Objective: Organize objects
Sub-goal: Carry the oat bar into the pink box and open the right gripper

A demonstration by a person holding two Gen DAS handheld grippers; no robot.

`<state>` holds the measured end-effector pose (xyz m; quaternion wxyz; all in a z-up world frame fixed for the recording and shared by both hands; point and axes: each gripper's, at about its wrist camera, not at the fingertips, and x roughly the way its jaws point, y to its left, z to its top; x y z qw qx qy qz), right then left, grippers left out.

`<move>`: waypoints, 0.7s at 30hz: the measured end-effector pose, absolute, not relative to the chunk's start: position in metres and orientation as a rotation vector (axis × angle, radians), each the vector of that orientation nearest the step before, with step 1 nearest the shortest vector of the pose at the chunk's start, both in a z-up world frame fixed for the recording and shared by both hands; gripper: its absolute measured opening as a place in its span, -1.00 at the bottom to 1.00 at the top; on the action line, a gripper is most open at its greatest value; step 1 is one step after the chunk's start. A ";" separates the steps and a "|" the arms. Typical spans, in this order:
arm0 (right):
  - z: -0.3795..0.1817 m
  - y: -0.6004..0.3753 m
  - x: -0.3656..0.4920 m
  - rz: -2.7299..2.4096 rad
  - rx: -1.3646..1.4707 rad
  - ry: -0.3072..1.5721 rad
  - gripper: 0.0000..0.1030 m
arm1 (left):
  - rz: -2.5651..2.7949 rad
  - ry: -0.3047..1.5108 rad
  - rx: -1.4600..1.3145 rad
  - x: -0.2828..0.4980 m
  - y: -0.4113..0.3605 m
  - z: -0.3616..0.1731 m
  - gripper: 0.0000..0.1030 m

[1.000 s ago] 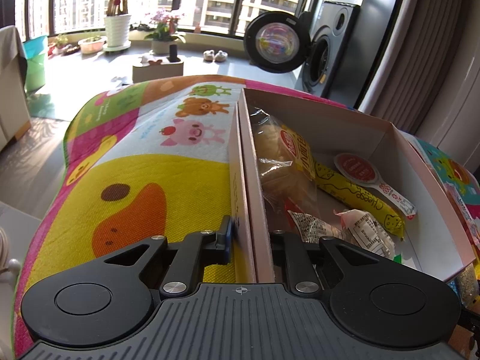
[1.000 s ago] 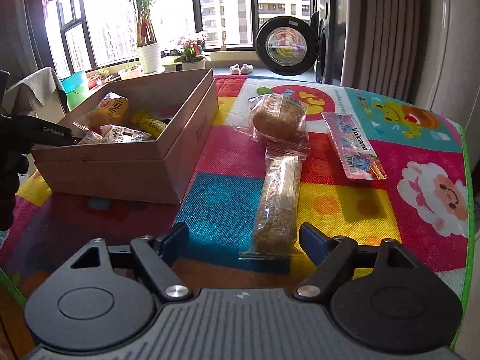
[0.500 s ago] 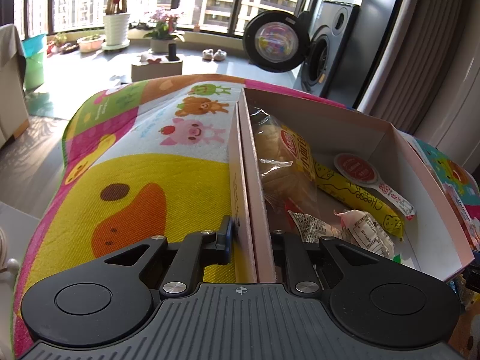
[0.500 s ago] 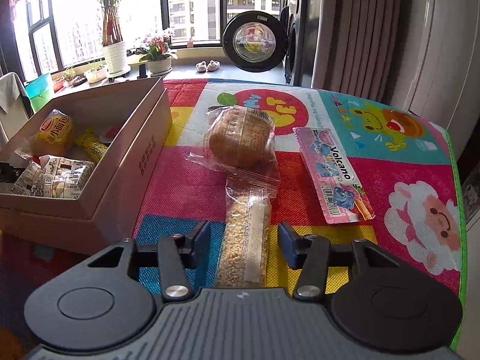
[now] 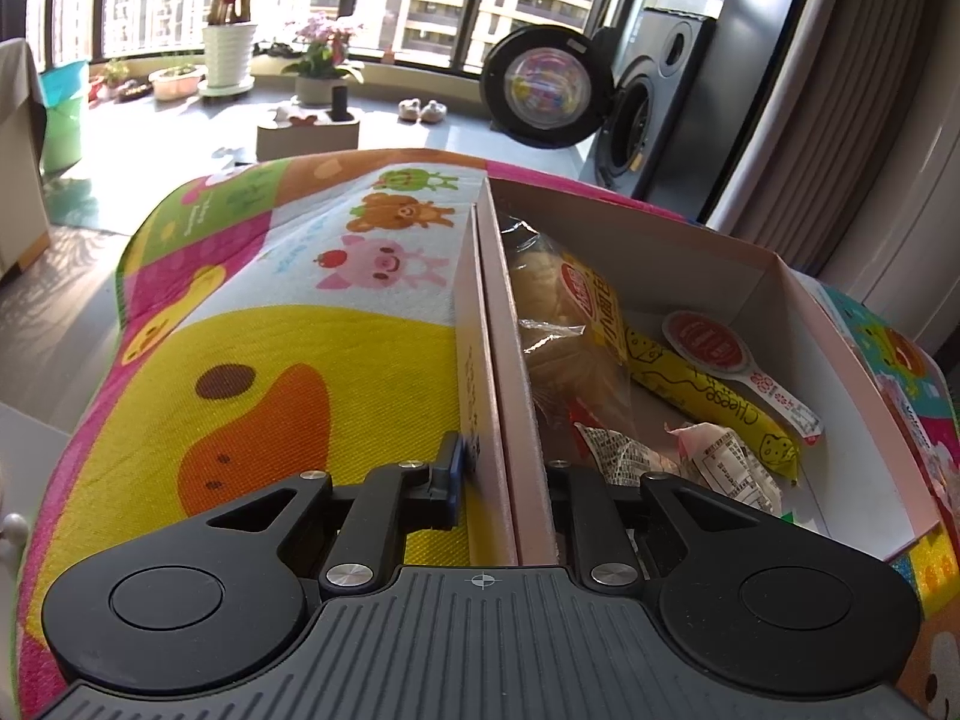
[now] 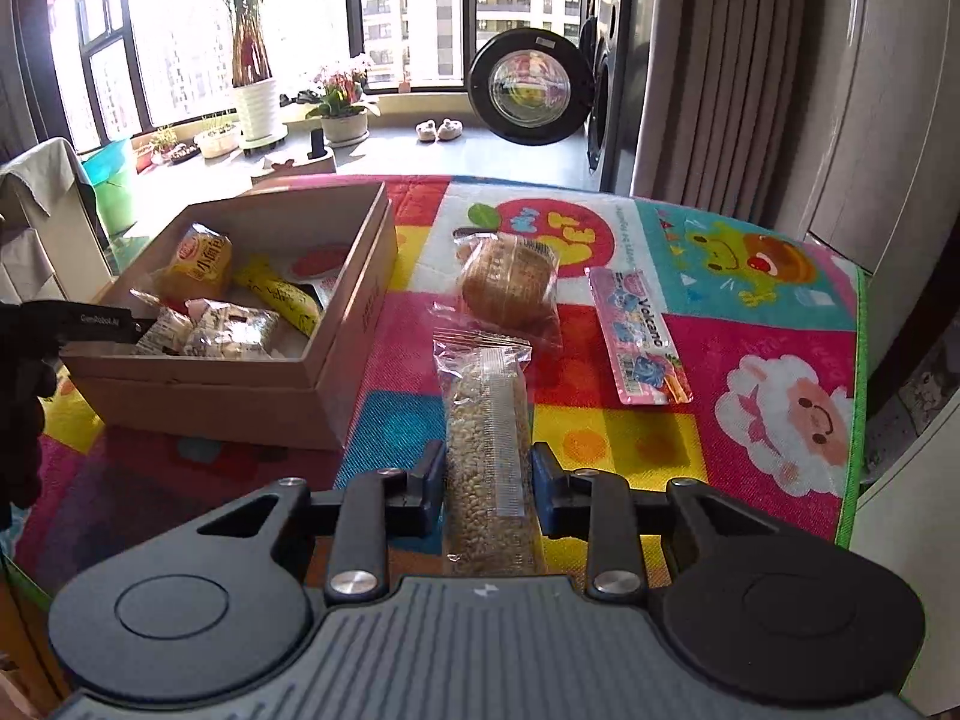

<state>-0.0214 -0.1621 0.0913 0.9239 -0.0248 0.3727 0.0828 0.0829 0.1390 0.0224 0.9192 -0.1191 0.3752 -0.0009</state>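
Left gripper (image 5: 501,480): clamped on the near wall of the cardboard box (image 5: 498,360), one finger outside on the mat side, the other inside among the snacks; in the right wrist view it shows as a dark arm at the box's left end (image 6: 90,324).
Right gripper (image 6: 487,480): closed to the sides of a clear-wrapped grain bar (image 6: 486,420), its blue pads (image 6: 433,477) pressing the packet's near end; the bar lies lengthwise on the mat, pointing away from the camera.
Cardboard box: open-topped, seated on the left part of the counter, its long side running away from the left wrist camera.
Inside the box: a bagged bread roll with a yellow and red label (image 5: 564,324) at the far left, a yellow cheese stick (image 5: 714,402) lying diagonally, a red-and-white round-headed packet (image 5: 720,348) beside it, and two white printed wrappers (image 5: 720,462) nearest the left gripper.
Play mat (image 6: 750,324): a bright cartoon-animal cover spread over the counter, with a duck, pig and bear on the left side and a frog and sheep on the right.
Loose items: a round bun in clear wrap (image 6: 510,288) just beyond the grain bar's far end, their wrappers touching; a flat pink "Volcano" packet (image 6: 642,336) to the right of both, apart from them.
Background: an open washing-machine door (image 6: 528,93), potted plants (image 6: 255,78) along a sunlit window, grey curtains (image 6: 720,72) at right.
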 end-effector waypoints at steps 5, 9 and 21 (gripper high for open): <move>0.140 -0.146 -0.025 0.214 -0.066 0.632 -0.44 | -0.010 0.768 -0.253 0.082 0.140 0.022 -0.64; 0.160 -0.127 -0.013 0.259 -0.064 0.570 -0.44 | -0.016 0.766 -0.263 0.082 0.142 0.021 -0.64; 0.130 -0.068 0.046 0.380 0.042 0.693 -0.44 | -0.022 0.759 -0.267 0.084 0.145 0.020 -0.64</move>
